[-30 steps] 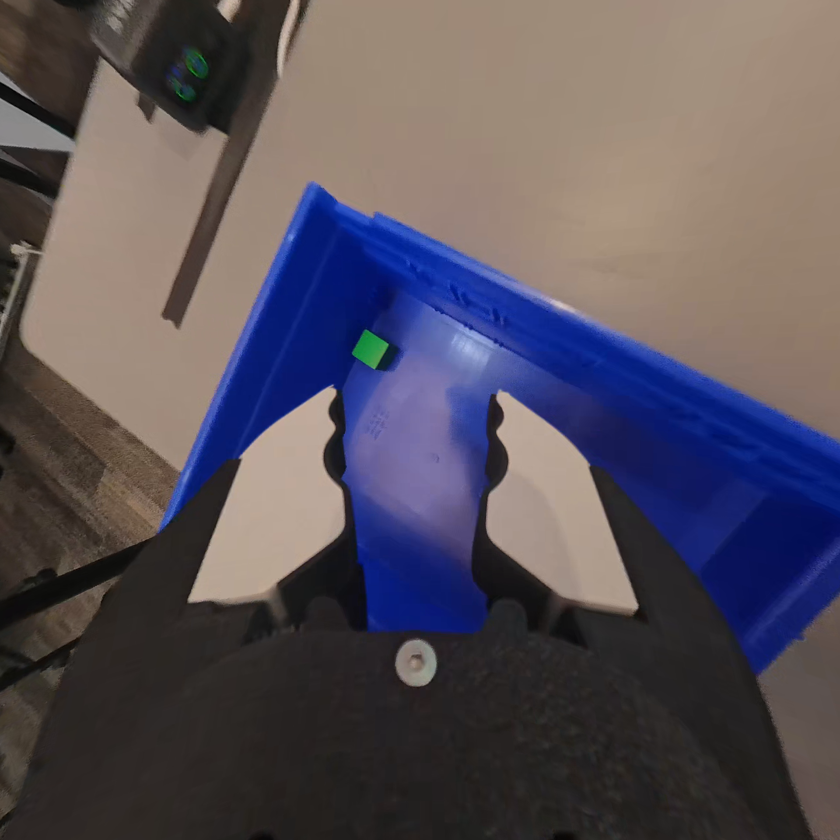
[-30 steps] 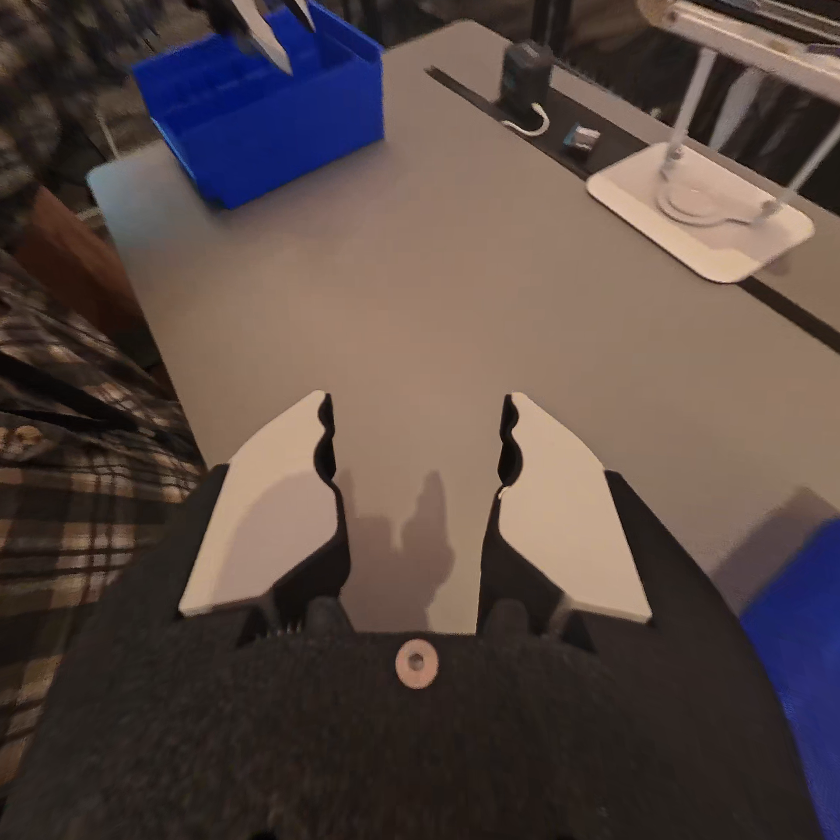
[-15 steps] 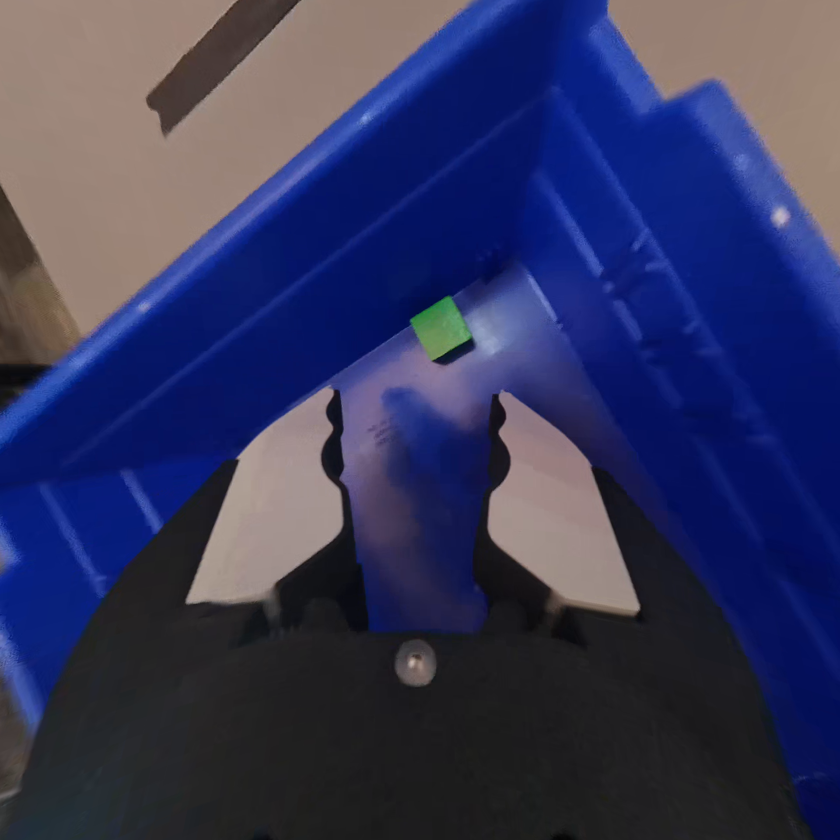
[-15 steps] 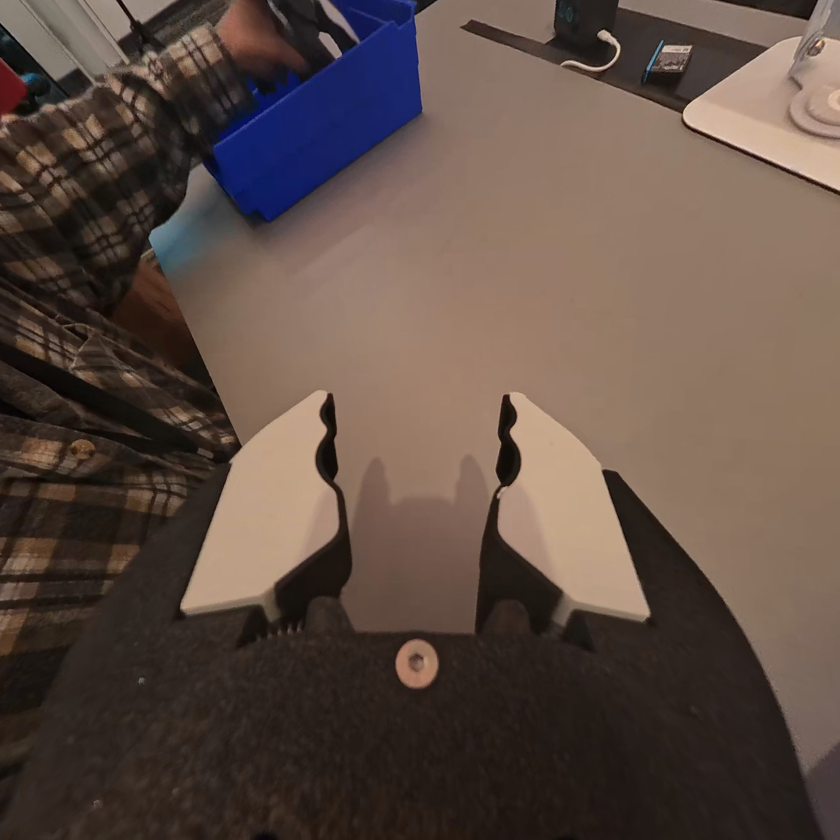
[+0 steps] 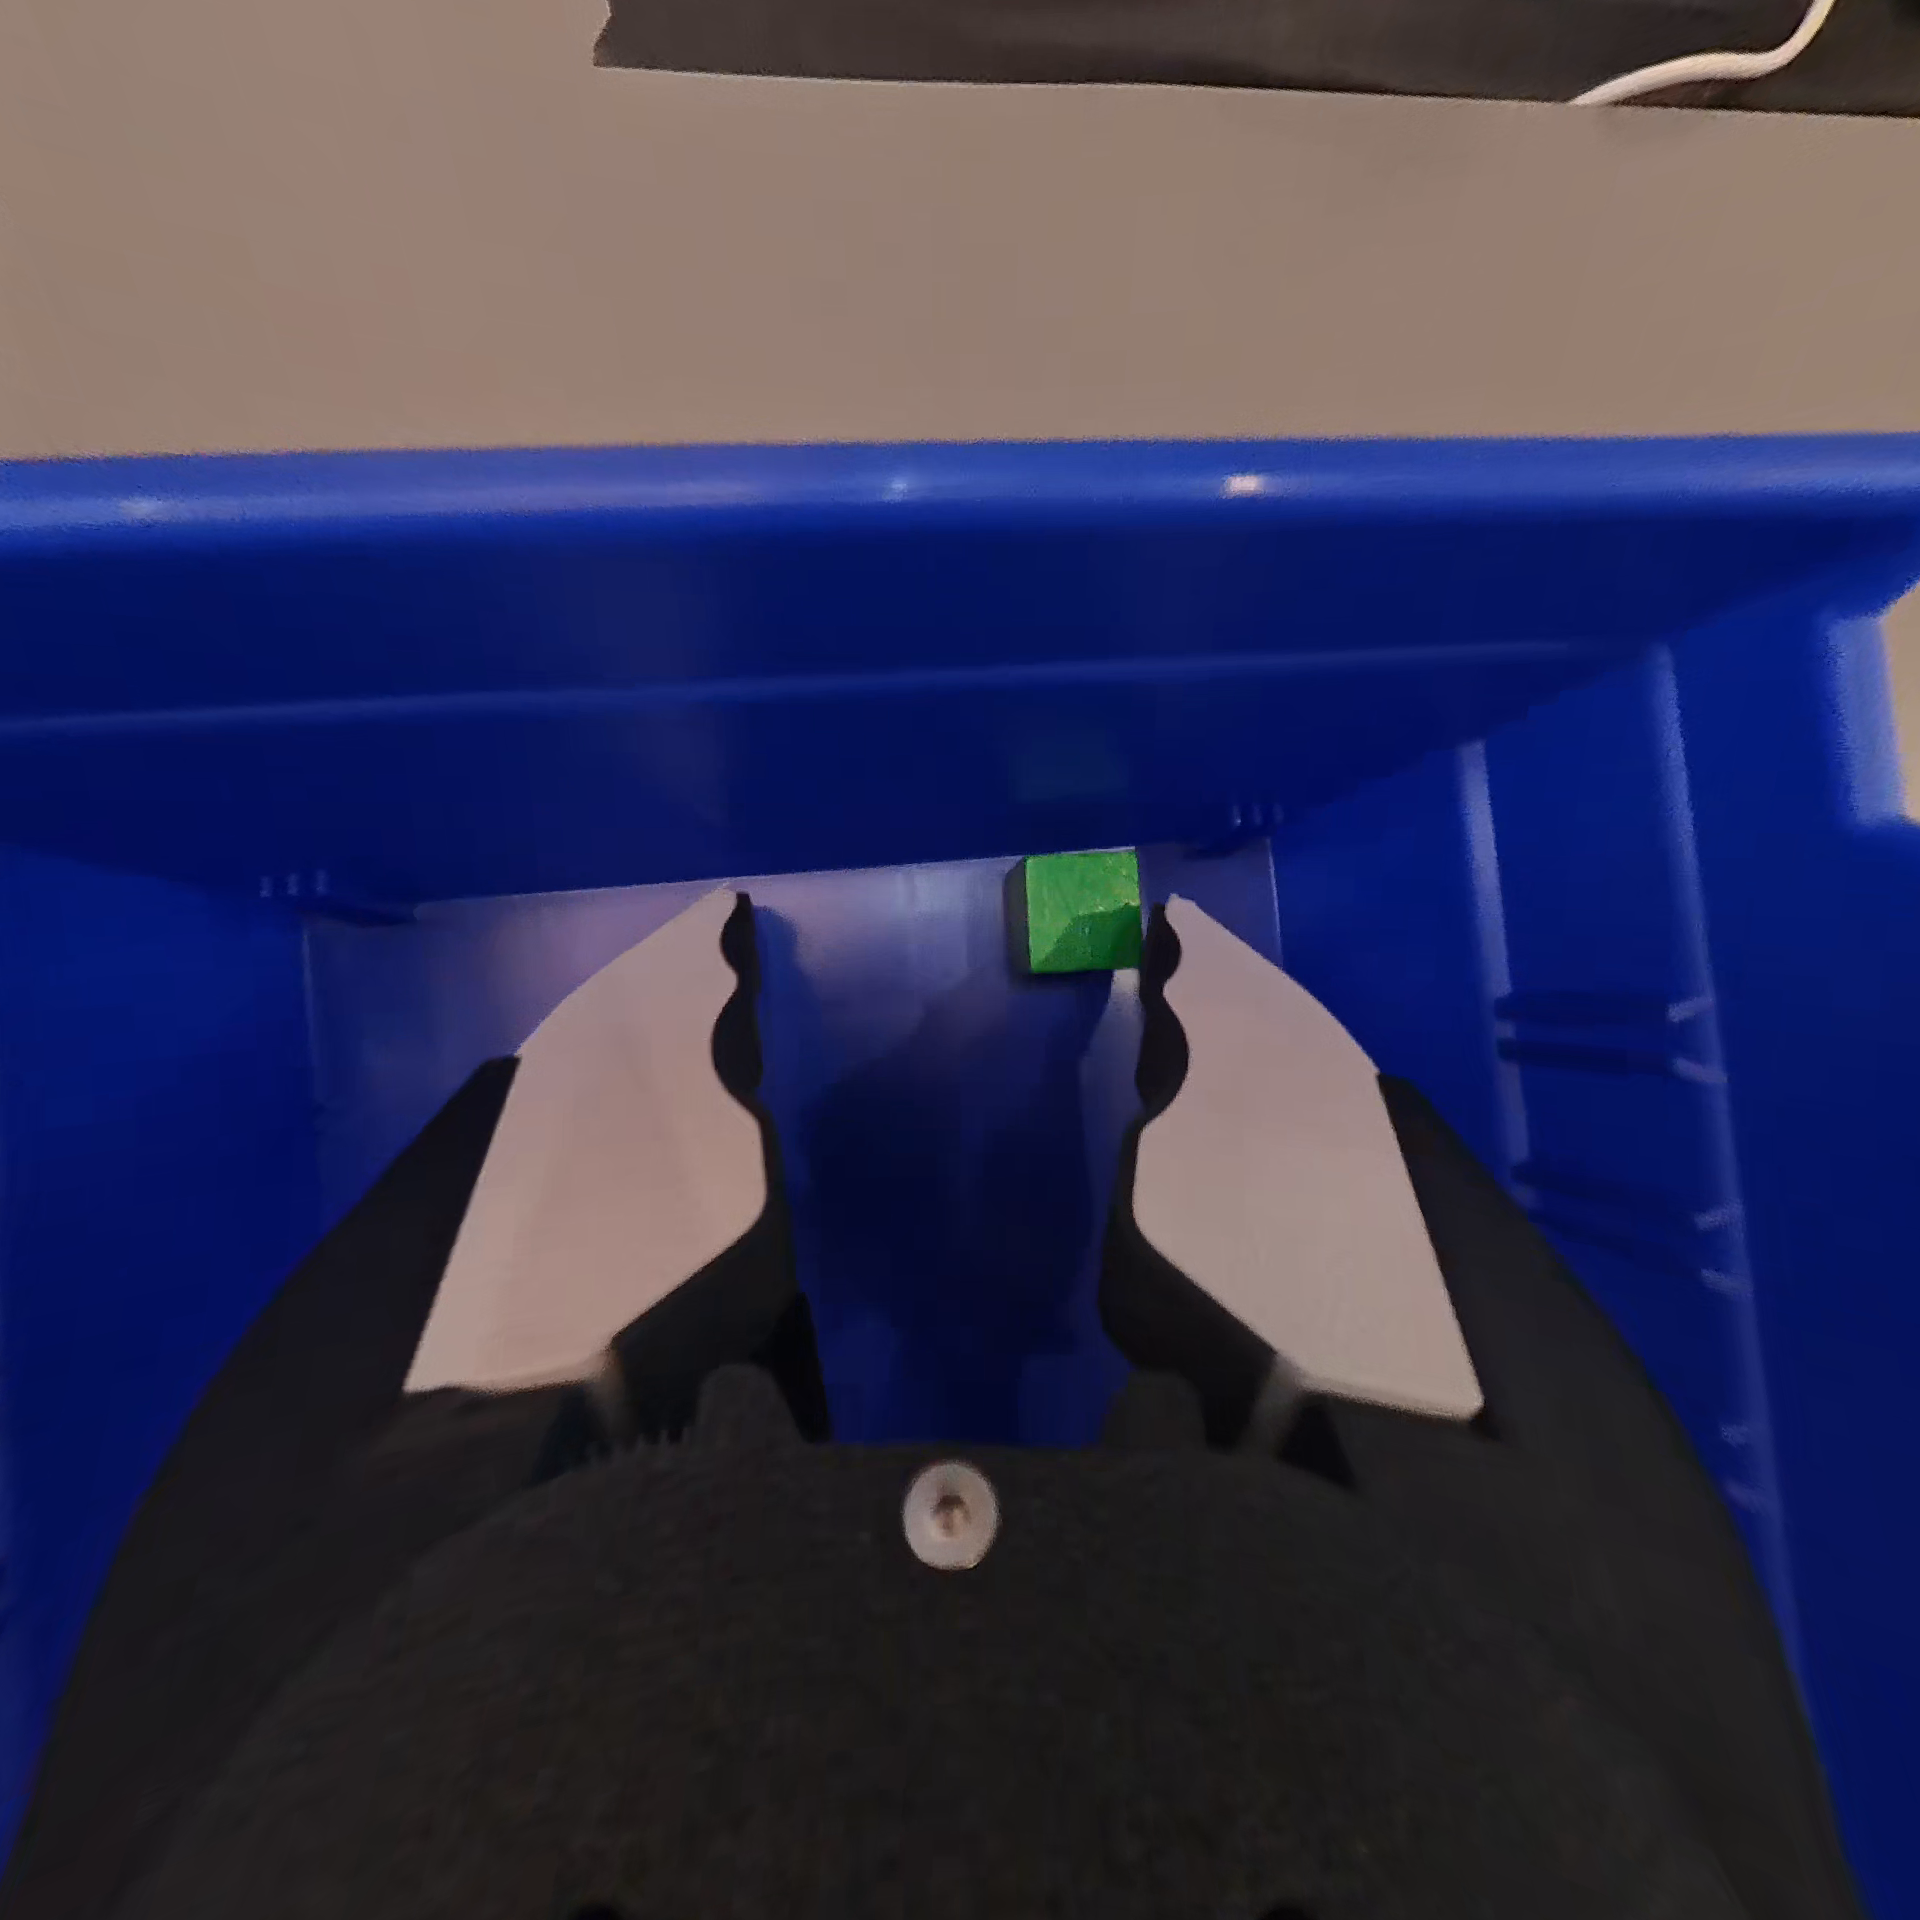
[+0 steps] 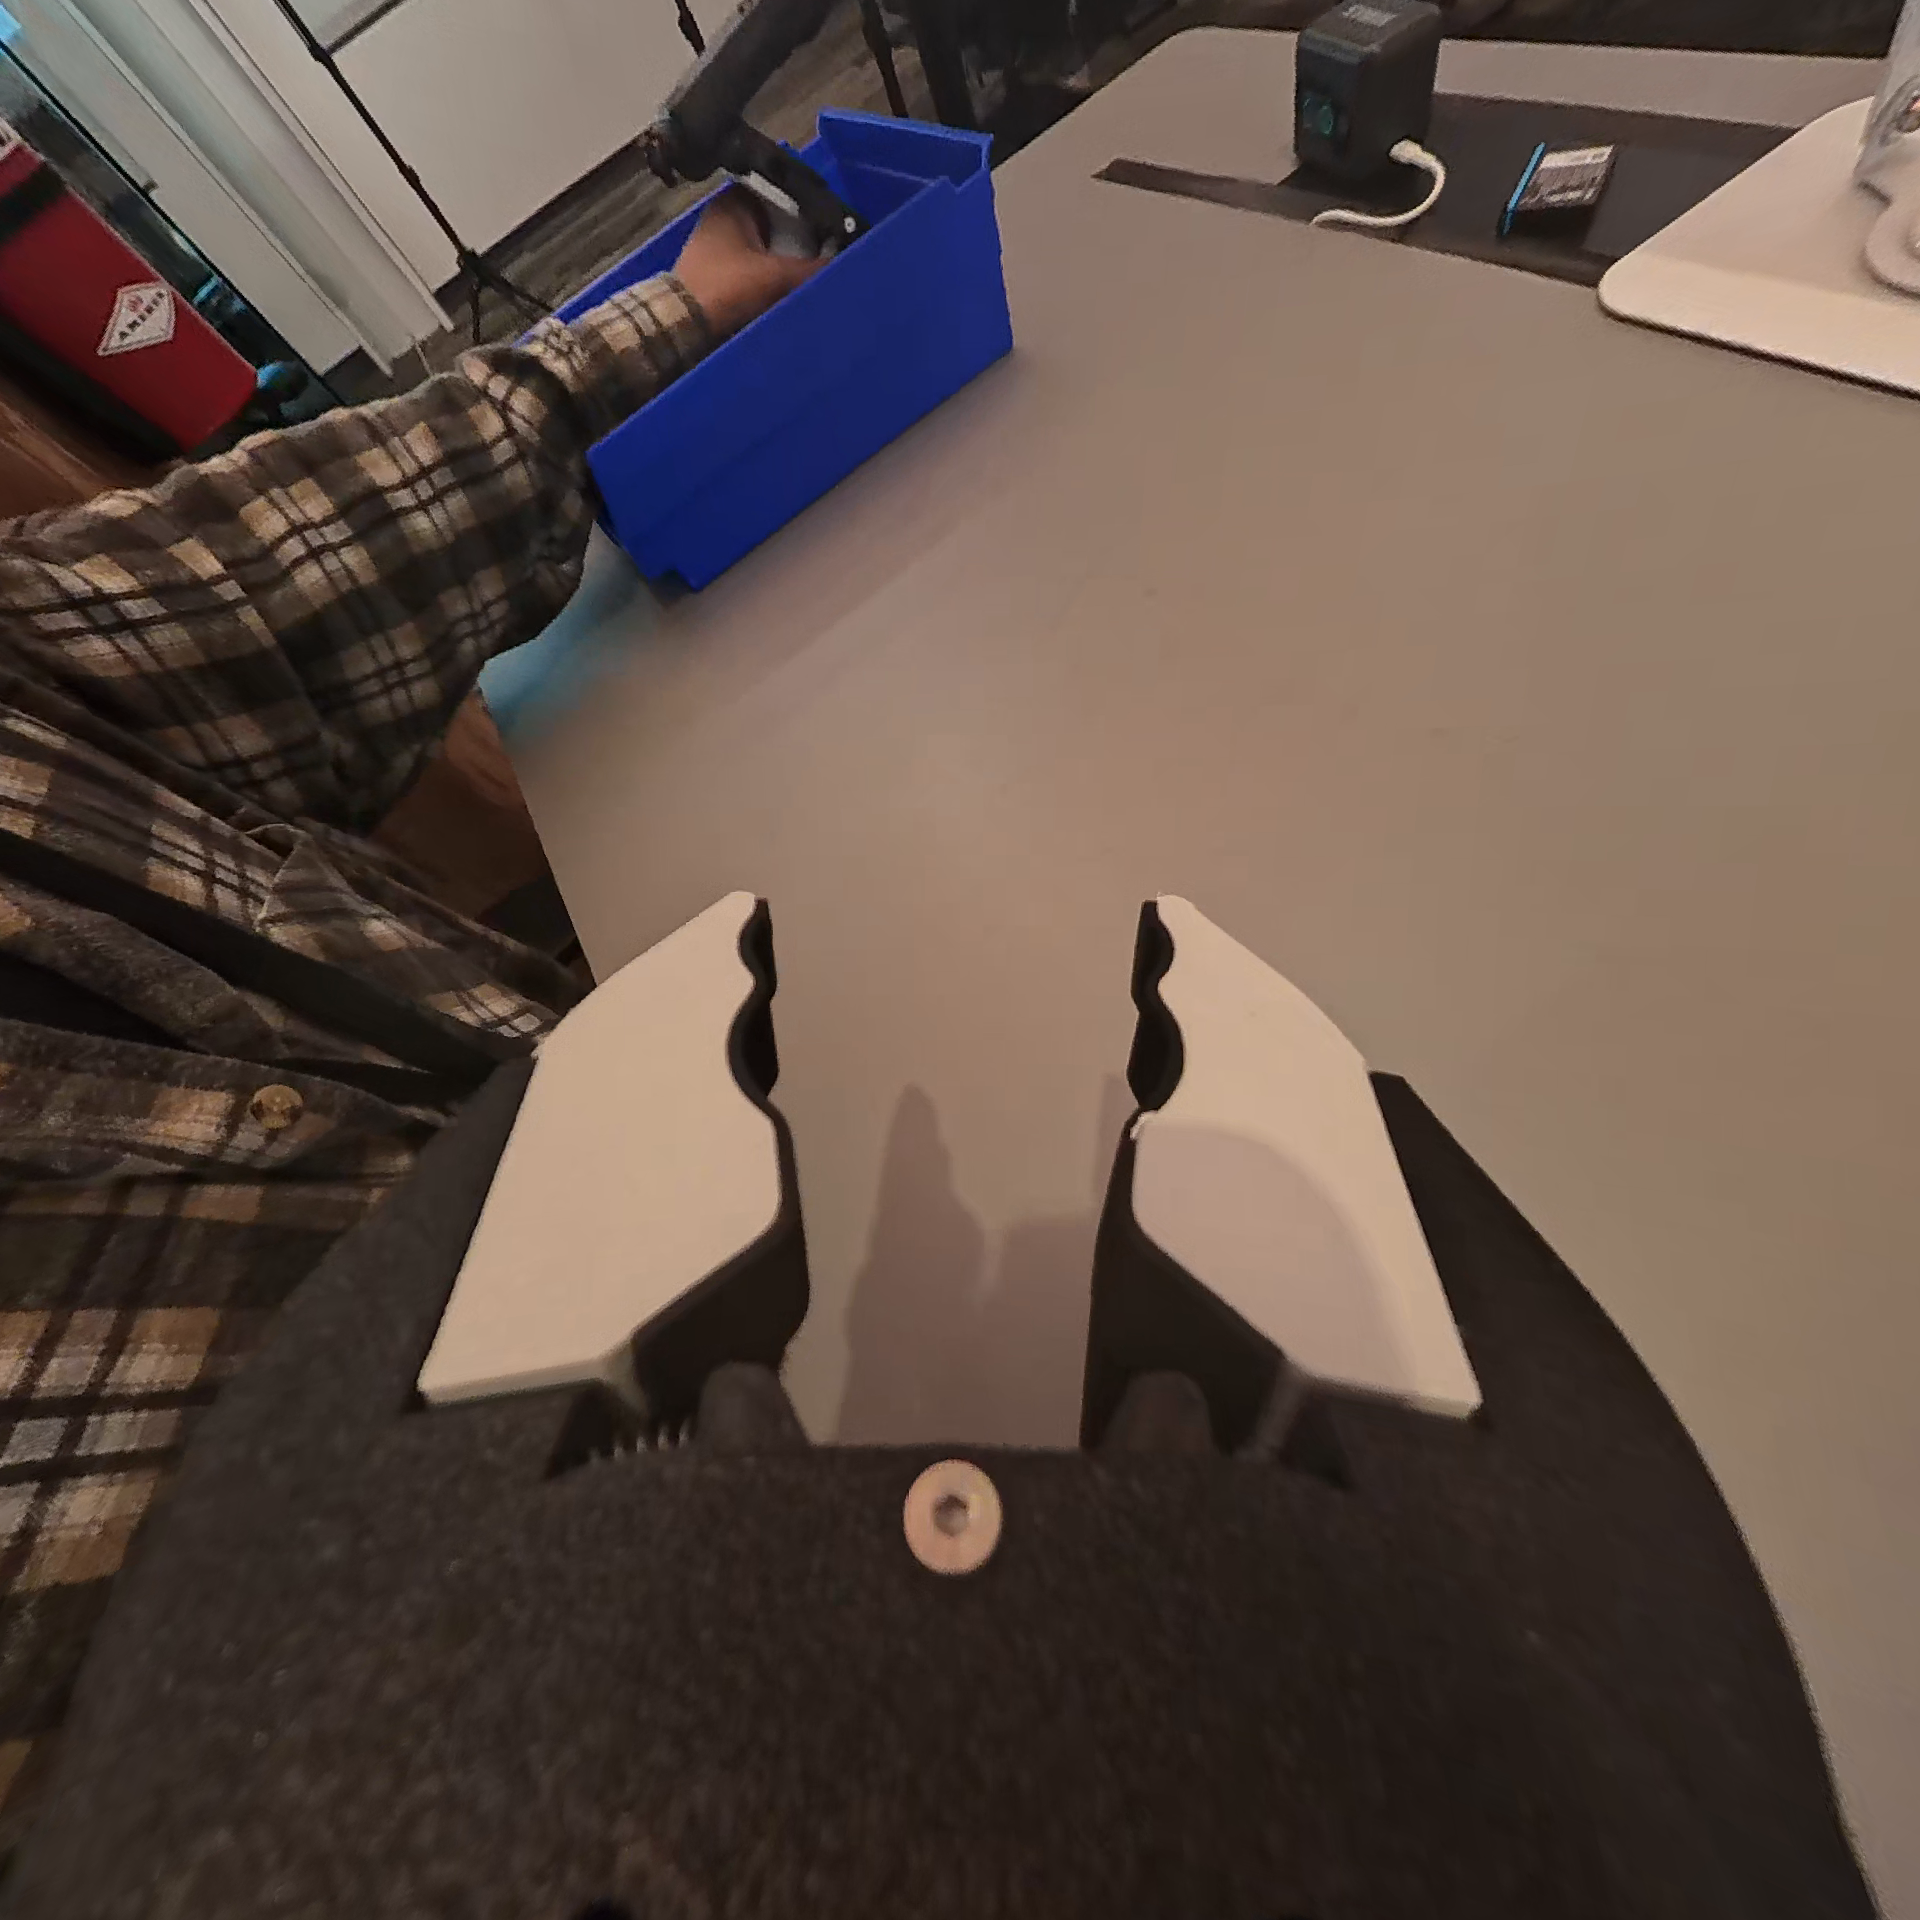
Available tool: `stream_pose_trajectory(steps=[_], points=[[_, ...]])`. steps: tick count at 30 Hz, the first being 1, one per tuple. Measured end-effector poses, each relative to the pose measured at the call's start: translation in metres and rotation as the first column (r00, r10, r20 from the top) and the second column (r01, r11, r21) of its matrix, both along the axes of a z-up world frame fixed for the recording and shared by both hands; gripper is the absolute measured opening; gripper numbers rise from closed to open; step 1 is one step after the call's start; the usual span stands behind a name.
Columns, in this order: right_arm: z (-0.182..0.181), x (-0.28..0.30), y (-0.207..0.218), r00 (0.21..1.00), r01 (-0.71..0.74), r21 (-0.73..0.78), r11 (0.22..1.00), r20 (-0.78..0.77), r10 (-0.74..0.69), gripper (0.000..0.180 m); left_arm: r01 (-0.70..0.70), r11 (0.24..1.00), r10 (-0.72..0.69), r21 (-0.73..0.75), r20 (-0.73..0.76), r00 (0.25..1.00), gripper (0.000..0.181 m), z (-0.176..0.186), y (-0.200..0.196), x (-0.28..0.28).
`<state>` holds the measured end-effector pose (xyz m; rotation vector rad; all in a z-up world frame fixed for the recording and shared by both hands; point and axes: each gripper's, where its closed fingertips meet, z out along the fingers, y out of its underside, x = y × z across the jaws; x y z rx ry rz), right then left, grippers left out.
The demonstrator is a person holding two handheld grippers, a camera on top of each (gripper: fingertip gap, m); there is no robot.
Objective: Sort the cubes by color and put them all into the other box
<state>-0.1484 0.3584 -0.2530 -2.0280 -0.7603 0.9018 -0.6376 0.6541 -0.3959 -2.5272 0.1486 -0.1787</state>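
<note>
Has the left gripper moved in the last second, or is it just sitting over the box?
Yes. The left gripper has dropped inside the blue box and closed in on the green cube, now beside its right fingertip.

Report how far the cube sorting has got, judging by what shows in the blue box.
Looks done: nothing confirmable; the other box is not in view. In hand: the left gripper is inside the blue box, open, its fingers reaching the green cube on the floor by the far wall, near a corner; not yet gripped. Left: grasp and carry that cube over. The right gripper is open, empty, over the grey table.
</note>
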Motion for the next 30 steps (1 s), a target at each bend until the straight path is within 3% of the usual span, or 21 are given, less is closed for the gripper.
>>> stream_pose_trajectory(steps=[4, 6, 9, 12, 15, 18, 21, 23, 26, 30], points=[[0.005, 0.012, -0.002, 0.999, 0.029, 0.017, 0.999, -0.03, -0.029, 0.065, 0.022, 0.999, -0.023, -0.026, -0.032, 0.999, 0.056, -0.008, 0.0, 0.002], [0.007, 0.018, -0.002, 0.998, 0.045, 0.032, 0.998, -0.042, -0.044, 0.063, 0.081, 0.996, -0.083, -0.03, -0.068, 0.994, 0.023, -0.008, -0.001, 0.004], [0.007, 0.023, -0.002, 0.996, 0.059, 0.031, 0.998, -0.063, -0.057, 0.06, 0.133, 0.991, -0.131, -0.002, -0.152, 0.98, 0.023, 0.003, 0.0, -0.005], [0.004, 0.027, -0.001, 0.995, 0.068, 0.022, 0.997, -0.075, -0.066, 0.06, 0.173, 0.978, -0.153, 0.119, -0.157, 0.976, 0.023, 0.047, 0.0, -0.014], [0.0, 0.032, 0.007, 0.991, 0.091, 0.008, 0.996, -0.097, -0.09, 0.061, 0.288, 0.907, -0.249, 0.309, -0.158, 0.955, 0.022, 0.119, -0.01, -0.001], [-0.005, 0.034, 0.024, 0.983, 0.121, -0.017, 0.993, -0.134, -0.122, 0.063, 0.462, 0.749, -0.422, 0.475, -0.196, 0.885, 0.022, 0.194, -0.039, 0.056], [-0.003, 0.021, 0.042, 0.968, 0.096, -0.068, 0.993, -0.226, -0.109, 0.065, 0.656, 0.519, -0.633, 0.549, -0.269, 0.726, 0.022, 0.237, -0.089, 0.156], [0.009, 0.003, 0.051, 0.938, 0.022, -0.106, 0.994, -0.342, -0.058, 0.066, 0.773, 0.331, -0.756, 0.54, -0.338, 0.56, 0.022, 0.241, -0.129, 0.229], [0.035, -0.019, 0.062, 0.849, -0.106, -0.158, 0.982, -0.528, 0.007, 0.065, 0.835, 0.089, -0.857, 0.544, -0.386, 0.343, 0.022, 0.231, -0.182, 0.323], [0.057, -0.036, 0.063, 0.657, -0.345, -0.263, 0.901, -0.753, 0.032, 0.064, 0.756, -0.129, -0.917, 0.641, -0.368, 0.155, 0.022, 0.219, -0.233, 0.406]])
